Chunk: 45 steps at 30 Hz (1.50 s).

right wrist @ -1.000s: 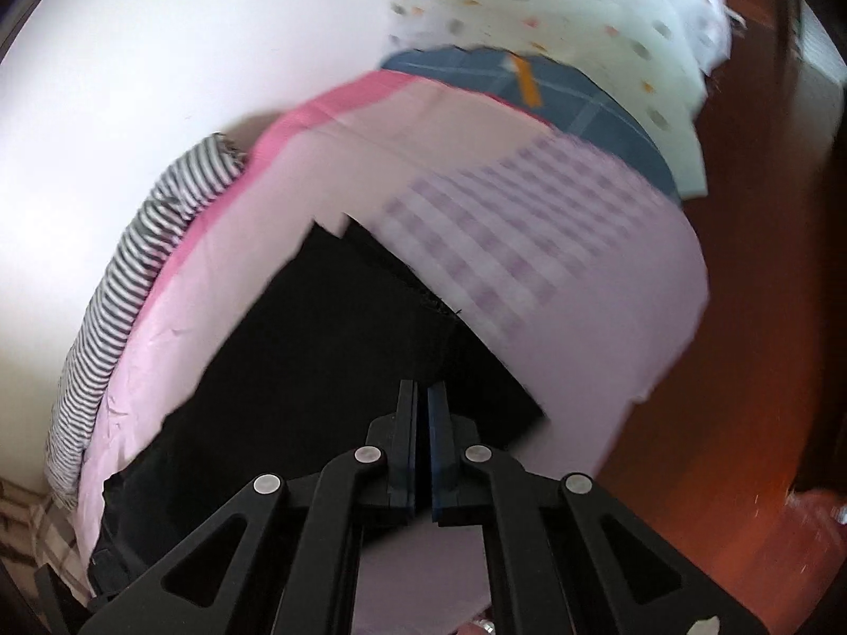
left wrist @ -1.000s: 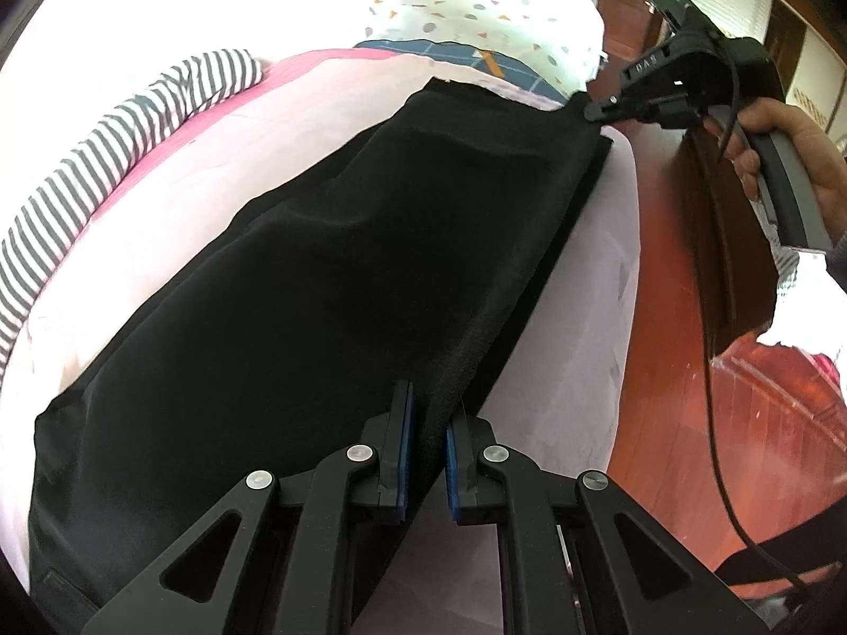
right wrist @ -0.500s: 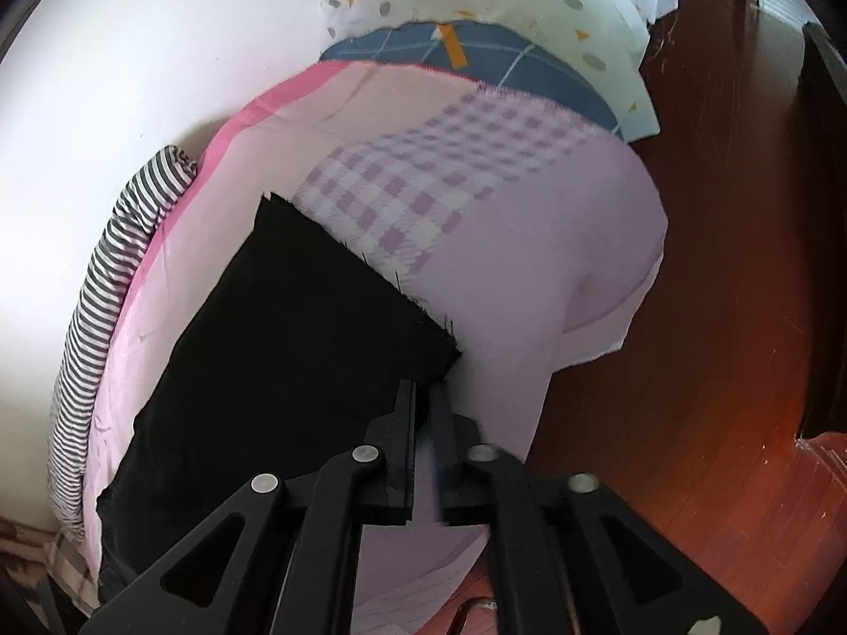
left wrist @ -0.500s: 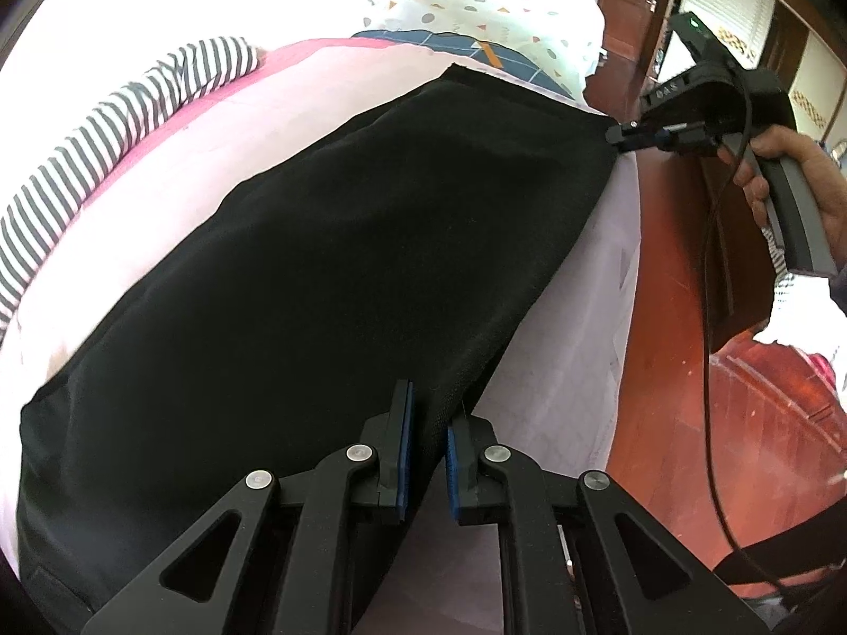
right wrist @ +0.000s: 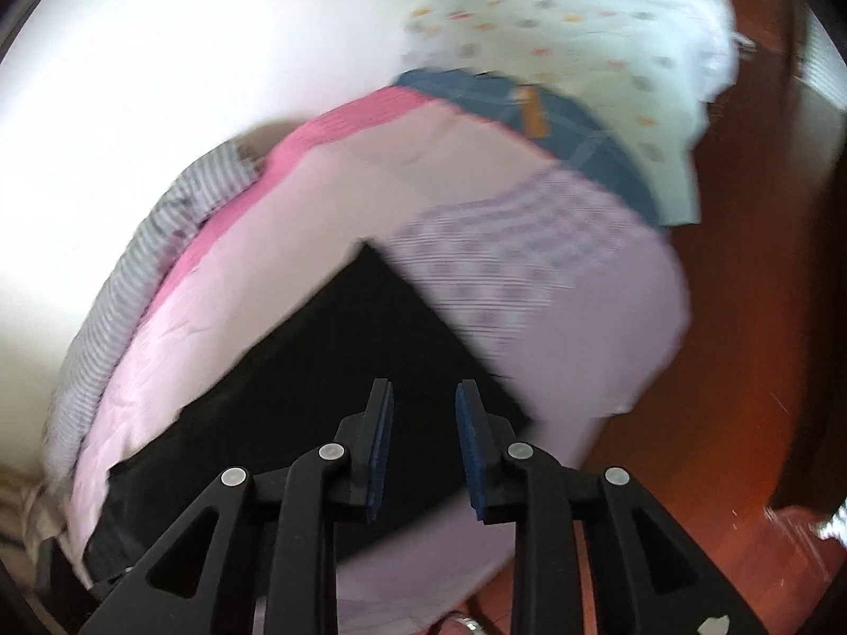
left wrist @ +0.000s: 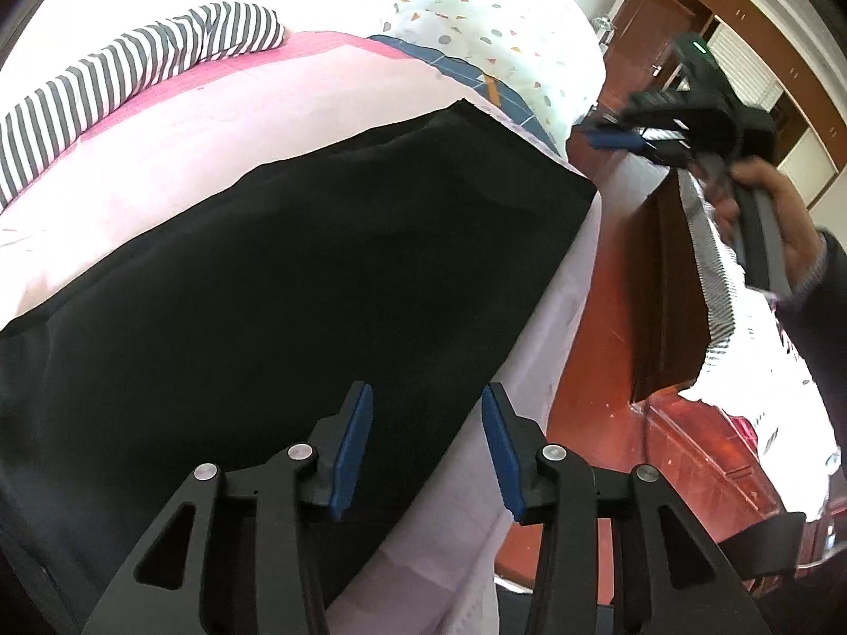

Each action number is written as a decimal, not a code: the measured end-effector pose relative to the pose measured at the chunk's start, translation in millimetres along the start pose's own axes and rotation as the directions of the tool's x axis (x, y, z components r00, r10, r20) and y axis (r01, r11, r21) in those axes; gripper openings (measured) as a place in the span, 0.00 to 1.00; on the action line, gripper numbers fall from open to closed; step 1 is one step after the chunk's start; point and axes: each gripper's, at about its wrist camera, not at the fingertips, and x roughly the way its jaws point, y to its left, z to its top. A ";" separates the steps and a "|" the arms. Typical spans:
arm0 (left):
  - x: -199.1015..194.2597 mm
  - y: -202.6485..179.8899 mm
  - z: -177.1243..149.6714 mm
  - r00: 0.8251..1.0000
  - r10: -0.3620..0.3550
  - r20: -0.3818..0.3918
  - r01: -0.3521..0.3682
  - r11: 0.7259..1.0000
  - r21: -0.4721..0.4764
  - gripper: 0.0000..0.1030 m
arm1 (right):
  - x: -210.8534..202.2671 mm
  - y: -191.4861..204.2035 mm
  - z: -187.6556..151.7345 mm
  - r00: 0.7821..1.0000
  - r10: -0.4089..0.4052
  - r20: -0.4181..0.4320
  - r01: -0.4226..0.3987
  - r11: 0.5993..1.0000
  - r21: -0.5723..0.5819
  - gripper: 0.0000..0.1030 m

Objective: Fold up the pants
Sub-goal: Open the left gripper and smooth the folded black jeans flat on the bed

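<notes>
**Both grippers letting go of the black pants**

One pair of black pants (left wrist: 296, 275) lies spread flat over a pale pink sheet (left wrist: 174, 148) on the bed, its long edge running close to the side of the bed that drops to the dark red wooden floor (left wrist: 598, 349). From the right wrist view the same pants (right wrist: 339, 370) show as a dark slab ending in a squared corner, though that picture is blurred.

Over the near edge of the cloth, the left gripper (left wrist: 426, 442) has its jaws opening, blue pads apart, nothing pinched between them. The right gripper (right wrist: 423, 444) is opening too, with the fabric below its fingers and not clamped. In the left wrist view that right gripper (left wrist: 616, 138) hangs just off the far corner of the pants, held by a hand (left wrist: 762, 211).

Beyond the pants sit a grey-and-white striped garment (left wrist: 132, 74), a blue checked cloth (left wrist: 471, 71) and a white fabric with coloured spots (left wrist: 503, 21). A lilac checked patch (right wrist: 508, 259) lies beside the pants' far end.
</notes>
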 end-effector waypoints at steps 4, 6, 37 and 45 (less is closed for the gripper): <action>-11.3 14.6 -4.9 0.998 0.055 0.035 -0.054 0.998 -0.025 0.43 | 37.5 61.3 1.8 0.990 0.089 -0.110 -0.104 0.985 -0.141 0.26; -16.3 29.4 -8.0 0.996 0.082 0.038 -0.079 0.995 -0.064 0.43 | 56.3 96.0 -4.1 0.983 0.087 -0.162 -0.127 0.960 -0.250 0.26; -31.4 108.3 -34.6 0.966 0.257 0.029 -0.242 0.938 -0.249 0.43 | 136.7 234.2 -51.8 0.904 -0.134 -0.407 -0.350 0.319 -0.881 0.00; -38.3 118.4 -36.5 0.954 0.296 0.053 -0.267 0.914 -0.307 0.43 | 126.0 235.0 -57.7 0.955 -0.111 -0.275 -0.211 0.399 -0.893 0.01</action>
